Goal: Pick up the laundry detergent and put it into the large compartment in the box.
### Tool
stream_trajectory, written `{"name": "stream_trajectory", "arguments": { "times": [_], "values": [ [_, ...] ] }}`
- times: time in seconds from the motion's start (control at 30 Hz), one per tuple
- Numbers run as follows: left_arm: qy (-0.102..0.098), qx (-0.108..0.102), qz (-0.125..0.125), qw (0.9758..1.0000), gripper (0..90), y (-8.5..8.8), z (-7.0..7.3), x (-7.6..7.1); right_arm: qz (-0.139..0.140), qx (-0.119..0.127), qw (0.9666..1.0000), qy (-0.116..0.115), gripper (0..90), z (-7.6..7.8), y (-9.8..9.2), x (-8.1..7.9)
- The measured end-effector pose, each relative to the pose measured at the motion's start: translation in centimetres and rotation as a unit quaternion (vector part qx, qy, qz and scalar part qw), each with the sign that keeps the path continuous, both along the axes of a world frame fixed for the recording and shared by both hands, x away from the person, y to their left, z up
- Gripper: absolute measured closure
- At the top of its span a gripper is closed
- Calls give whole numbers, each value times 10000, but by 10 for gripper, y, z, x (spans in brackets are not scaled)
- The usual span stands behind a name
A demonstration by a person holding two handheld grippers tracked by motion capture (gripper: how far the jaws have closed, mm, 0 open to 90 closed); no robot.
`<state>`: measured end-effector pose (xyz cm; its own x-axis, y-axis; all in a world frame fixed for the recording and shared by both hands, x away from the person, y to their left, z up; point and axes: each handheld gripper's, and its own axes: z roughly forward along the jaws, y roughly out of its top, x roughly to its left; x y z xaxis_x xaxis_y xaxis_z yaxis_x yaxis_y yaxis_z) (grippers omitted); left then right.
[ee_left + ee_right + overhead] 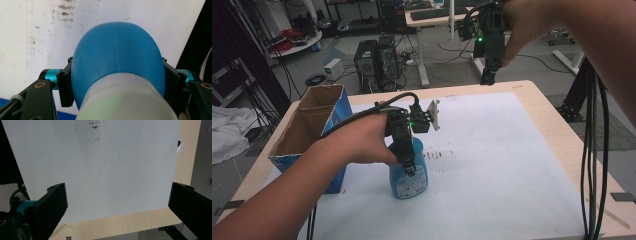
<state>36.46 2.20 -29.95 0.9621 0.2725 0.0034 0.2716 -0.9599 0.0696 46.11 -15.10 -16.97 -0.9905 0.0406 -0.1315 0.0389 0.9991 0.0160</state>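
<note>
Blue plastic, rounded and seamed down its middle, sits between the two black jaws in the left gripper view: the bottle [117, 62] is clamped at its shoulder, one jaw pressed to each side, its pale neck running toward the lens. Beyond it lies the stained white sheet [37, 37].

The high view gives the wider scene. There the left gripper [408, 167], held in the person's left hand [359, 140], points down onto the bottle [409, 180], which stands upright on the white sheet [492, 150] covering the wooden bench [552, 115], label facing the camera. Just beside the bottle, to its left, stands an open cardboard box with blue sides [312, 130], its brown inside bare as far as can be seen.

Farther back and higher, the right gripper [488, 75] hangs above the bench's far edge, gripped in the right hand [522, 27], well apart from the bottle. Its jaw state is hard to judge there; the right gripper view settles it, showing the jaws spread wide with nothing between them, over white sheet [107, 170] and a strip of bare wood.
</note>
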Motion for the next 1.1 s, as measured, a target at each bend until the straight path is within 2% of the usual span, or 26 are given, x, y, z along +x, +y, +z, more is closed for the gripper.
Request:
{"name": "stream_trajectory", "arguments": {
  "times": [0.23, 0.33, 1.1],
  "values": [
    [20, -22, -13, 10000, 310, 0, 0, 0, -52, 20, 10000, -18, 13, 1, 0, -1],
    [34, 7, -2, 10000, 310, 0, 1, 0, 21, 28, 10000, -18, 13, 0, -1, 0],
    [-48, 80, 89, 9999, 370, -1, 3, -1, -67, 47, 10000, -2, 13, -3, -5, 1]
  ]
}}
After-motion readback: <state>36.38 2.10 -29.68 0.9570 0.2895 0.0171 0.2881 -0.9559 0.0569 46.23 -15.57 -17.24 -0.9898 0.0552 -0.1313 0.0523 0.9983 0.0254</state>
